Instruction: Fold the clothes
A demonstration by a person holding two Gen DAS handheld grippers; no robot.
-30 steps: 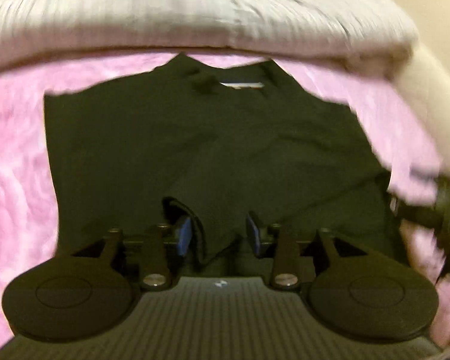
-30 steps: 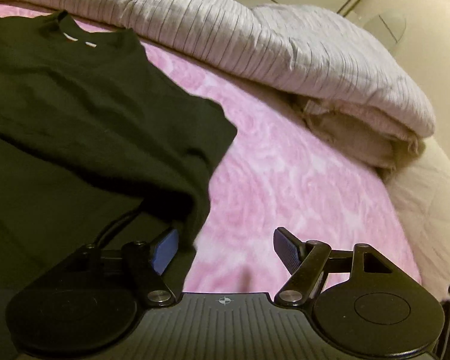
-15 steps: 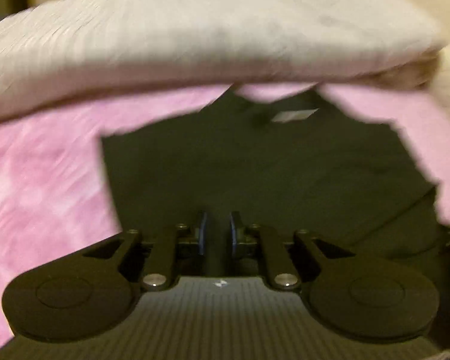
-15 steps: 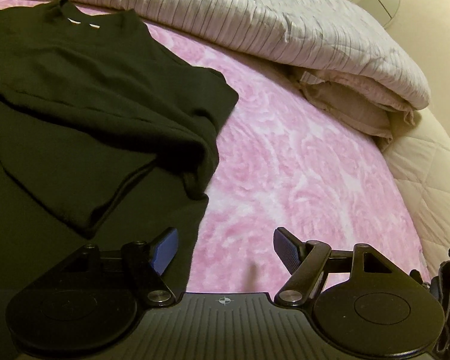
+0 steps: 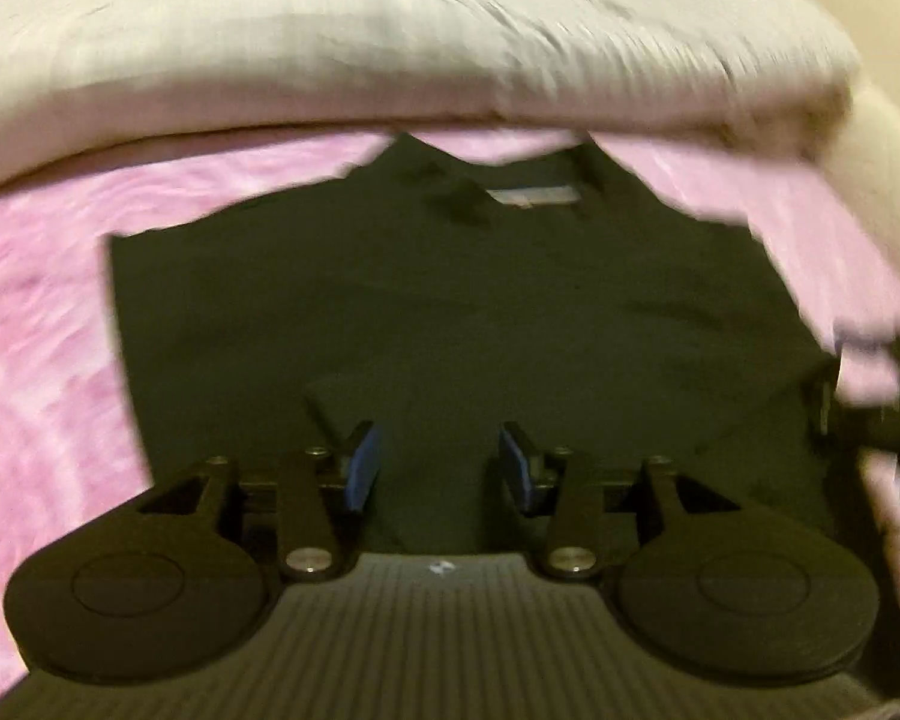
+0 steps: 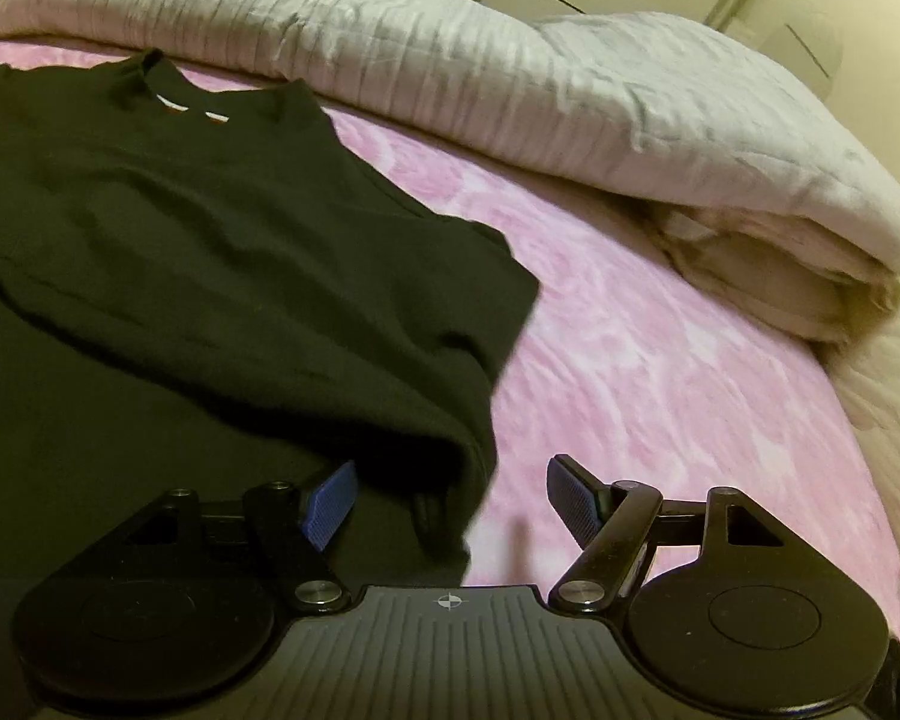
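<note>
Bed w/ pink sheet (image 6: 660,360) takes up most of both views; one pale striped duvet (image 6: 510,78) is bunched along the far side, w/ a beige layer under its right end.

One black t-shirt (image 5: 450,300) lies on the sheet, collar toward the duvet, white neck label (image 5: 534,196) showing. In the right wrist view the sleeve on that side looks turned in over the body, a thick doubled edge running down toward the claw. On the left side the shirt edge runs straight. So it reads as partly folded, but how far along I can't tell from this.

Handling, my guess: light, soft knit, no stiffness, will drape and sag the sec it's lifted, and may cling to the sheet a bit. Not fragile. Best to pinch at a hem or a fold corner, both layers at once, and keep it low so the fold doesn't fall open.

Left gripper (image 5: 438,468): blue pads well apart, over the lower middle of the shirt, nothing between them.
Right gripper (image 6: 450,498): spread wide, straddling the shirt's doubled right edge. Cloth sits in the gap but isn't pinched.

Count: 1 shirt, 1 duvet, 2 grippers, 1 label.
</note>
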